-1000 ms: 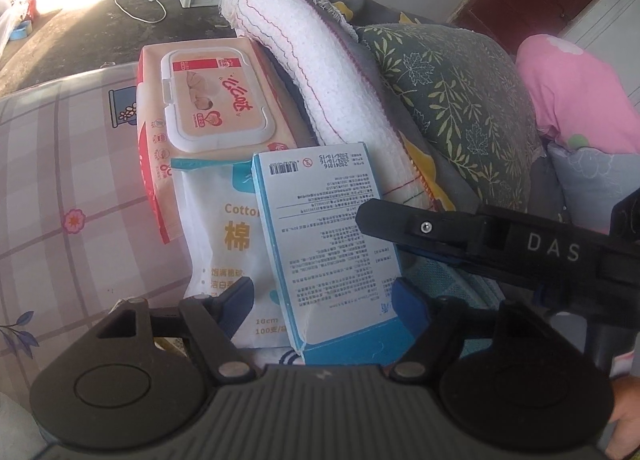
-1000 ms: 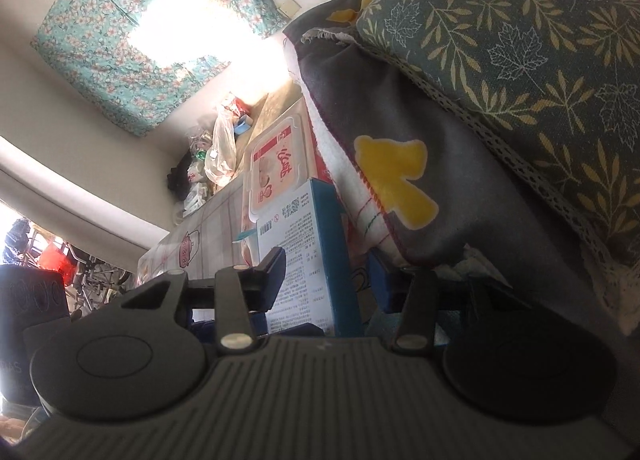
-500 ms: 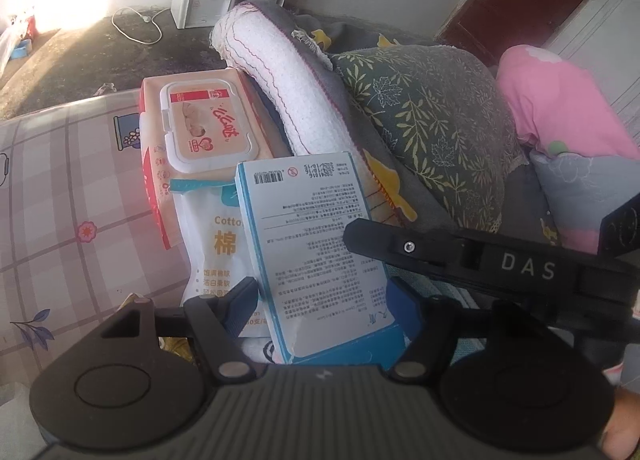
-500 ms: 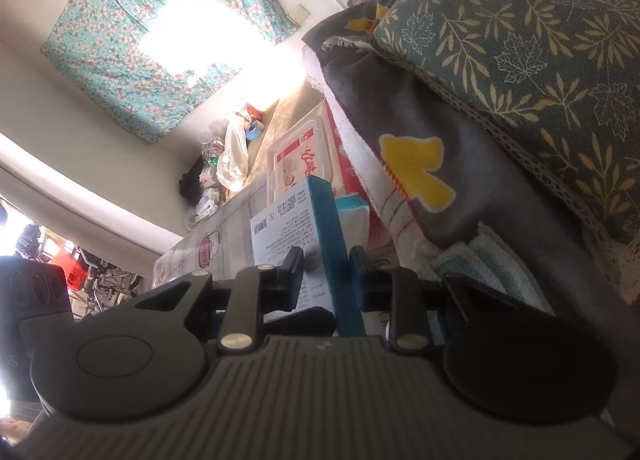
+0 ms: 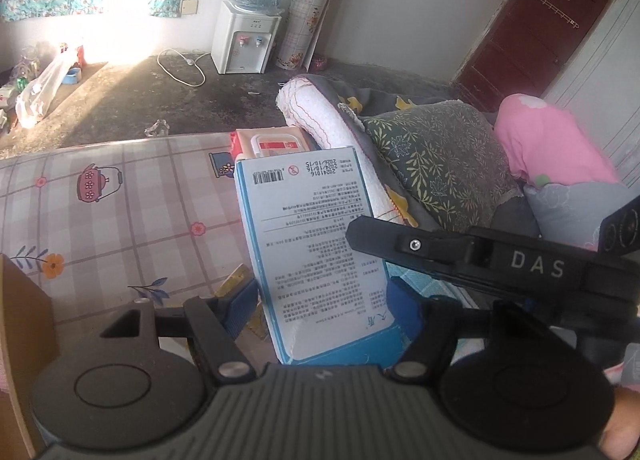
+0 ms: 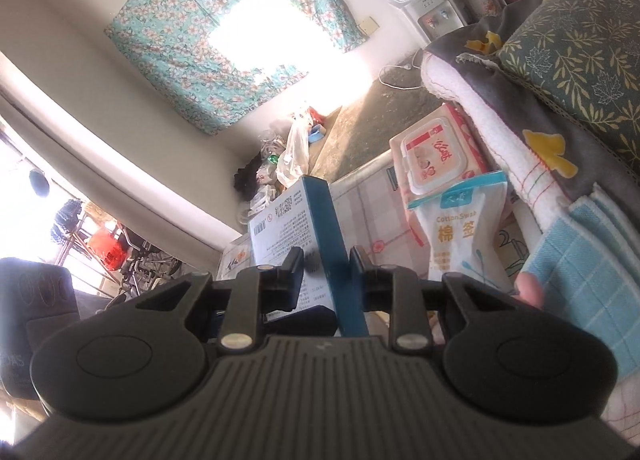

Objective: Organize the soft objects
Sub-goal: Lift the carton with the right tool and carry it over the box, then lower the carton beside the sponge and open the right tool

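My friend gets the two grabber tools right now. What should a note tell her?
Left tool: shut across the wide face of the blue-and-white box.
Right tool: shut on the same box's thin blue edge.
The box is lifted off the bed between both tools.
Wet wipes pack and cotton swab bag lie on the checked sheet beside the rolled blanket.
Done: box picked up.
Left: set it down somewhere tidy; nothing shows where yet.

One blue box (image 5: pixel 316 244), one wipes pack (image 6: pixel 436 151), one swab bag (image 6: pixel 460 236) and one blue cloth (image 6: pixel 576 276) are in view. Leaf pillow (image 5: pixel 436 163): one. Pink pillow (image 5: pixel 556 139): one. One water dispenser (image 5: pixel 248 39) stands beside one roll (image 5: pixel 308 7).
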A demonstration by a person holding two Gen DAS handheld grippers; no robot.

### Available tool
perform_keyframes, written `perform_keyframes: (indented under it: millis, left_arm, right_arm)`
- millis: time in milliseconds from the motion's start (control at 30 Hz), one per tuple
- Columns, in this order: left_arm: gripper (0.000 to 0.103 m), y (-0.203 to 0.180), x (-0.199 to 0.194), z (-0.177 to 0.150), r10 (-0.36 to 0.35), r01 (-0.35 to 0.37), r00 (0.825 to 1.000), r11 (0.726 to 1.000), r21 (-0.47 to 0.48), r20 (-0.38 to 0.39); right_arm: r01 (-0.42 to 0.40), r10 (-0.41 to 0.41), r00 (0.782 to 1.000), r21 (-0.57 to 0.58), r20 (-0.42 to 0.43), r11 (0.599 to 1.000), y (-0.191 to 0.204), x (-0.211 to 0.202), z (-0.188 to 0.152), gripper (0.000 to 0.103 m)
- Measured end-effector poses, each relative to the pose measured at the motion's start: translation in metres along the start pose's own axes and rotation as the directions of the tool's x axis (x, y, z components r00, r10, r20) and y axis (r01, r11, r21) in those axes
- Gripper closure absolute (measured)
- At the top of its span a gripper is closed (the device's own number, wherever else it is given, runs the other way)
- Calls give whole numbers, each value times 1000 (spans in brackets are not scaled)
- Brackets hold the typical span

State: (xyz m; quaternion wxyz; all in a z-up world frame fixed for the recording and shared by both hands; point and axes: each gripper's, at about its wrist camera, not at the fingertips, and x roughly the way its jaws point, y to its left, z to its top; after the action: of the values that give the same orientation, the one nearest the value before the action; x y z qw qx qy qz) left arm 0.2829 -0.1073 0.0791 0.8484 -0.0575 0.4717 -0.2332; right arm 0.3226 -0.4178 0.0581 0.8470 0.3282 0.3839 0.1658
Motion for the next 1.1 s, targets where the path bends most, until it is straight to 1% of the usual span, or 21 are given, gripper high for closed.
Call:
perform_keyframes:
  millis: [133, 300, 400, 433, 567, 667, 733, 800, 967, 1033, 1100]
  left_arm:
    - [32, 34, -42, -15, 61, -60, 998, 998, -28, 33]
    - [31, 99, -94, -39, 150, -144, 988, 984, -101, 48]
    - [31, 142, -117, -52, 200, -189, 979, 968, -162, 50]
    - [31, 157, -124, -57, 216, -204, 975, 961, -184, 47]
    - [31, 211, -142, -73, 264, -250, 964, 936, -248, 22]
    - [31, 245, -147, -84, 279, -269, 960, 921, -283, -3]
    - [31, 263, -143, -88, 285, -278, 958, 913, -299, -24]
    - [31, 279, -138, -90, 281, -281, 959, 912, -300, -43]
    - [31, 314, -114, -91, 244, -258, 966, 916, -306, -86]
    - [31, 322, -104, -91, 246, -265, 964, 916, -300, -101]
    - [31, 333, -89, -91, 261, -290, 956, 908, -301, -132]
  right_arm:
    - [-61, 60, 998, -35, -35, 997, 49, 6, -26, 78]
    - [-138, 130, 985, -69, -118, 988, 115, 42, -58, 78]
    - [-176, 159, 970, -87, -182, 980, 157, 70, -82, 77]
    - [-189, 167, 964, -92, -207, 978, 177, 79, -94, 77]
    - [-215, 177, 940, -104, -292, 971, 224, 122, -127, 77]
    - [-218, 171, 923, -102, -344, 971, 249, 154, -151, 77]
    - [-209, 157, 915, -105, -372, 972, 261, 174, -164, 77]
    - [-194, 136, 908, -112, -396, 975, 270, 193, -175, 77]
    - [-144, 76, 903, -132, -424, 981, 269, 231, -185, 77]
    - [-118, 43, 905, -152, -423, 981, 269, 243, -187, 76]
    - [-98, 15, 911, -182, -412, 978, 271, 248, -186, 75]
